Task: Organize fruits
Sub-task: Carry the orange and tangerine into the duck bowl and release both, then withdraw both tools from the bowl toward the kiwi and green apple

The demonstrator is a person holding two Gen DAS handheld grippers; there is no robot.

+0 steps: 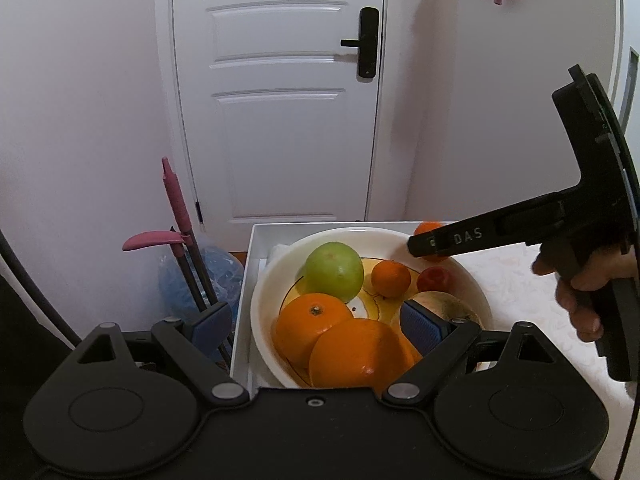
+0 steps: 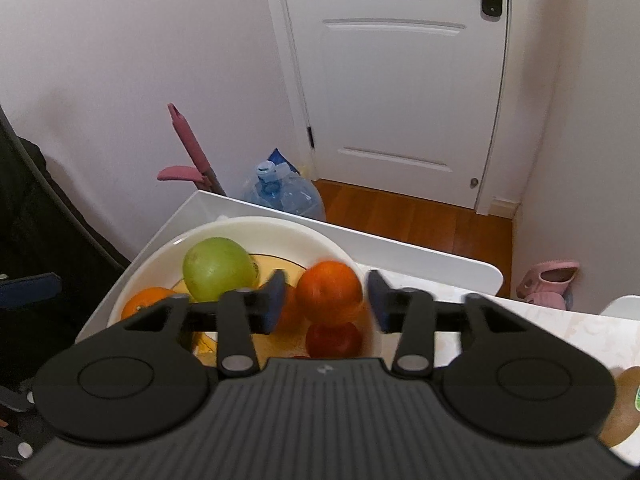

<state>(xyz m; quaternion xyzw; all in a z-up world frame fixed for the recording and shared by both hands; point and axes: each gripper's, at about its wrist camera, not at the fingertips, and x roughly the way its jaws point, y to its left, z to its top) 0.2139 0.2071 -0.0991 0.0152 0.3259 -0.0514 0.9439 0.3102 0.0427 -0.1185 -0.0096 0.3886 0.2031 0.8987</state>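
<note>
A white bowl point(image 1: 264, 280) holds a green apple point(image 1: 335, 269), two large oranges point(image 1: 312, 322), a small tangerine point(image 1: 391, 278), a small red fruit point(image 1: 436, 279) and a pale fruit point(image 1: 448, 304). My left gripper point(image 1: 320, 328) is open over the bowl's near side, empty. My right gripper point(image 2: 326, 300) is open above the bowl's right rim point(image 2: 240, 222); a blurred tangerine point(image 2: 329, 293) sits between its fingers with gaps on both sides. It also shows behind the right gripper point(image 1: 424, 245) in the left wrist view. A kiwi point(image 2: 624, 408) lies on the table.
The bowl sits in a white tray point(image 1: 249, 264) at the table's far left corner. Beyond the edge stand a pink-handled mop point(image 1: 176, 208), a blue water jug point(image 2: 286, 194) and a white door point(image 1: 280, 92). Pink slippers point(image 2: 548, 280) lie on the floor.
</note>
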